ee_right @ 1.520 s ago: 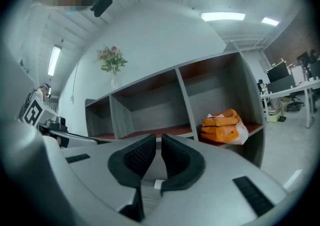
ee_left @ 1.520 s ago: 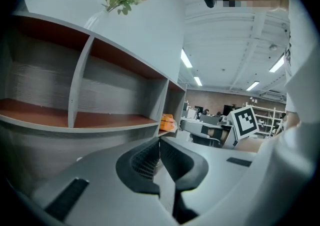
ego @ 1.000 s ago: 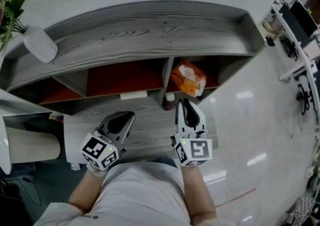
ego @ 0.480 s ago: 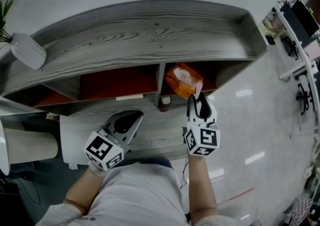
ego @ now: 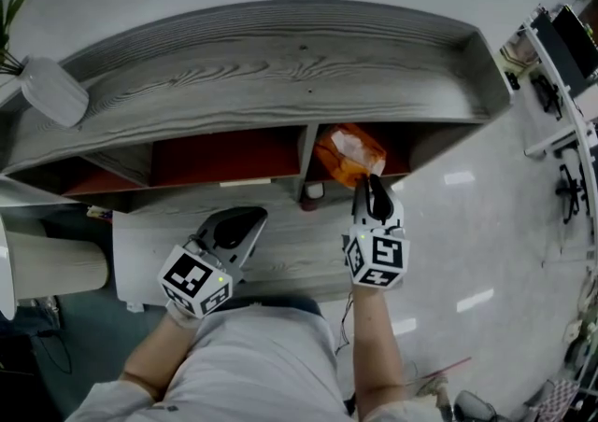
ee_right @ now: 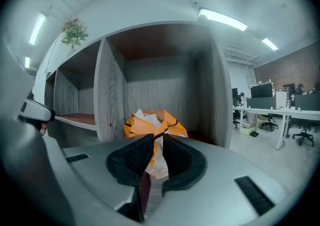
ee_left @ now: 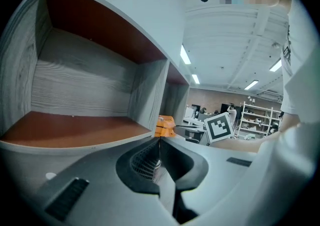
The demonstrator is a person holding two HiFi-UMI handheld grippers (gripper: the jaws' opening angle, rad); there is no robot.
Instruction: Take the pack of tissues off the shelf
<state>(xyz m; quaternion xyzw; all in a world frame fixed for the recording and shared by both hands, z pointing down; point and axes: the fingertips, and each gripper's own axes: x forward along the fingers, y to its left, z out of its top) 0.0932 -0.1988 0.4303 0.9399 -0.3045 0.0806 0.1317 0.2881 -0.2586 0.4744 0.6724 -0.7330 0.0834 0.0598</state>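
The pack of tissues is orange with white tissue sticking out. It lies in the right compartment of the grey wooden shelf, near its front edge. My right gripper reaches to the pack's near right corner. In the right gripper view the jaws of the right gripper stand closed, with white tissue between them and the orange pack right behind. My left gripper hangs shut and holding nothing over the lower ledge, in front of the middle compartment. In the left gripper view its tips meet, and the pack shows far off.
A white vase with green stems stands on the shelf top at the far left. A small white object sits at the foot of the divider. The middle compartment has a red-brown floor. Desks and chairs stand to the right.
Over the last second my right gripper moved forward and right, from above the ledge to the pack, and its tips are at the pack's corner. The left gripper barely moved.
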